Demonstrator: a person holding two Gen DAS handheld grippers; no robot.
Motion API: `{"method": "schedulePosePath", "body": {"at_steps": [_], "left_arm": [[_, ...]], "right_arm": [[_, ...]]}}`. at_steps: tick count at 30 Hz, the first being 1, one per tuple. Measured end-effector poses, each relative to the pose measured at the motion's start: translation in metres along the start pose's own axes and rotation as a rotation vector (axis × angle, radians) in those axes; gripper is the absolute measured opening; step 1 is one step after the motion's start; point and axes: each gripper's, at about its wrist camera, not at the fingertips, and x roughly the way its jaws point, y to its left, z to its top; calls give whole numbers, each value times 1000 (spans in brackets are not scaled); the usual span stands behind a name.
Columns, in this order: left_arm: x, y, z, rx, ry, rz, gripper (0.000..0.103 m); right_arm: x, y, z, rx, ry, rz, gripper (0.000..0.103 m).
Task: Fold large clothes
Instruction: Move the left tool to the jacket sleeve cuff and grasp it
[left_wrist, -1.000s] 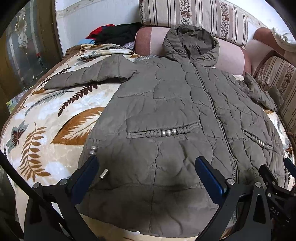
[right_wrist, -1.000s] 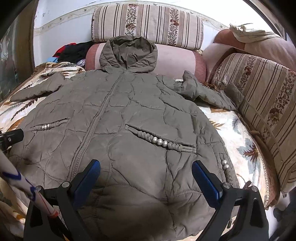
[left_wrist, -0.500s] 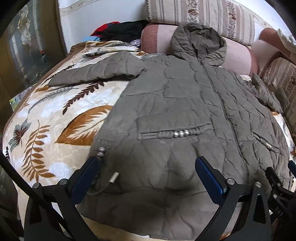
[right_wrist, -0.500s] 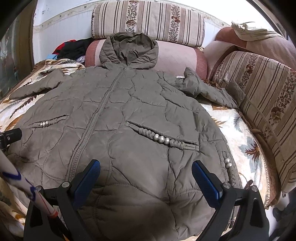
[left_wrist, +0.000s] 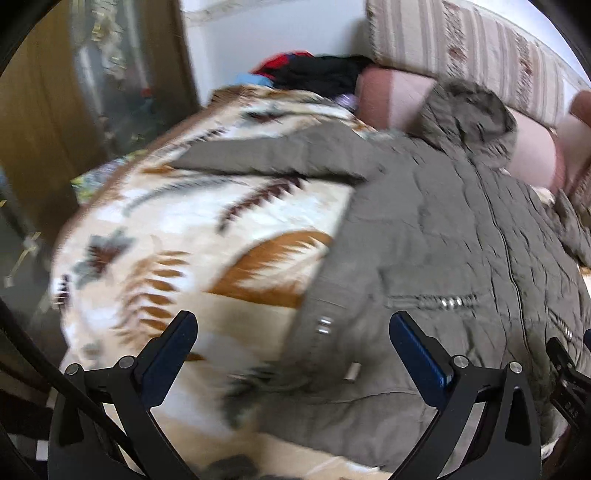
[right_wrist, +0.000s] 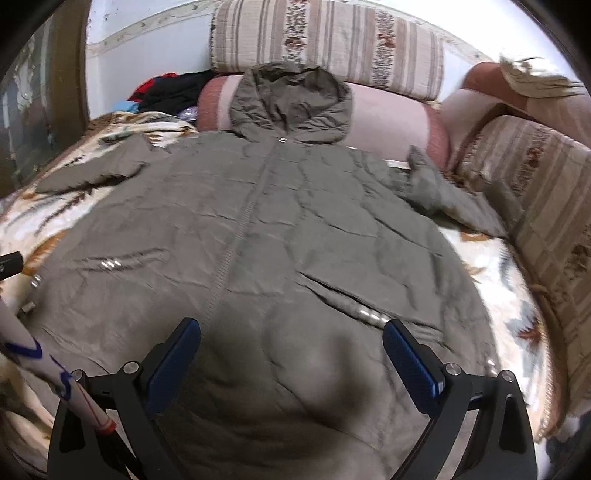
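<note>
An olive quilted hooded coat (right_wrist: 280, 229) lies spread front-up on a leaf-patterned blanket (left_wrist: 192, 229), hood (right_wrist: 291, 99) against the pink bolster. Its left sleeve (left_wrist: 266, 157) stretches out over the blanket; the other sleeve (right_wrist: 439, 192) lies crumpled toward the striped cushions. My left gripper (left_wrist: 293, 350) is open, hovering above the coat's lower left corner (left_wrist: 325, 354) with nothing between its fingers. Wide open too, my right gripper (right_wrist: 291, 354) hangs over the coat's lower front near the zipper (right_wrist: 236, 236). The left wrist view is blurred by motion.
Striped cushions (right_wrist: 554, 199) line the right side and a striped bolster (right_wrist: 332, 44) the back. A heap of dark and red clothes (left_wrist: 314, 72) sits at the back left. A wooden cabinet with a glass door (left_wrist: 92, 85) stands left of the bed.
My left gripper has swung left, so the coat's left hem corner now sits between its fingers. The right gripper has shifted left toward the coat's zipper. The coat has not moved.
</note>
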Motion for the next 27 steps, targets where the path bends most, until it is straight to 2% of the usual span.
{"method": "schedulePosePath", "body": {"at_steps": [4,7,10,21,27], "left_arm": [[-31,26,12,-44,-58,60,103],[-34,40,15,-87,-57,87,103],[-32,48,16,-119,-32,75,103],[-22,43,11,-103,-12,60,103],[0,49,25,-107,-7,7,103]], "right_arm": [[9,9,15,11,5,63,101],[12,15,19,10,11,95,101],[6,18,12,-1,-4,103,101],[-5,7,-4,24,-8,83,101],[-10,-2,-9,28,-13,54,101]]}}
